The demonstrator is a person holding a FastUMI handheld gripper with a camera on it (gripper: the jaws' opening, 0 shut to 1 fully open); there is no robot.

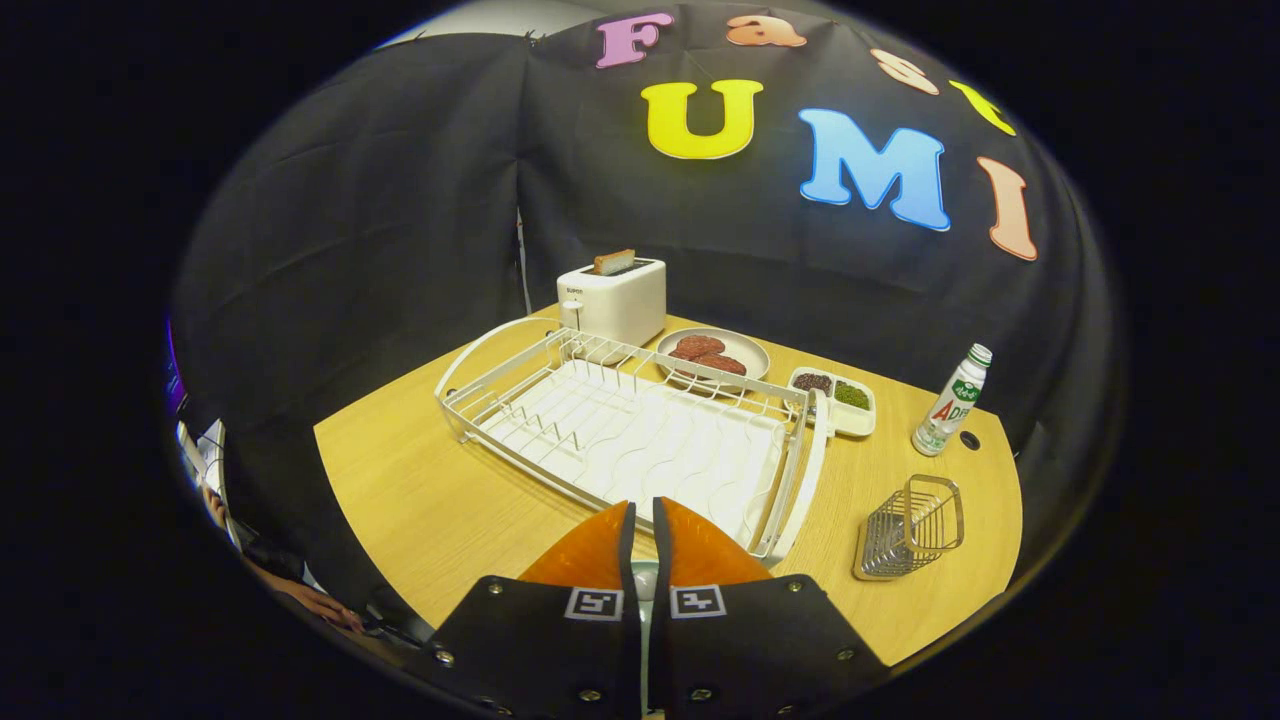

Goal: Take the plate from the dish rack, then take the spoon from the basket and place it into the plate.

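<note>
Gripper view: jaws close-set, facing dish rack (640, 440).

empty white wire dish rack (640, 430) lies flat near the small wire basket (912, 528).

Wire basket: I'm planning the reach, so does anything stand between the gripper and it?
Yes: the dish rack has its near corner just ahead of the closed gripper, toward the wire basket; past it, bare table.

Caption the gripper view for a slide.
Orange fingers nearly closed above an empty dish rack; wire basket beside it.
</note>
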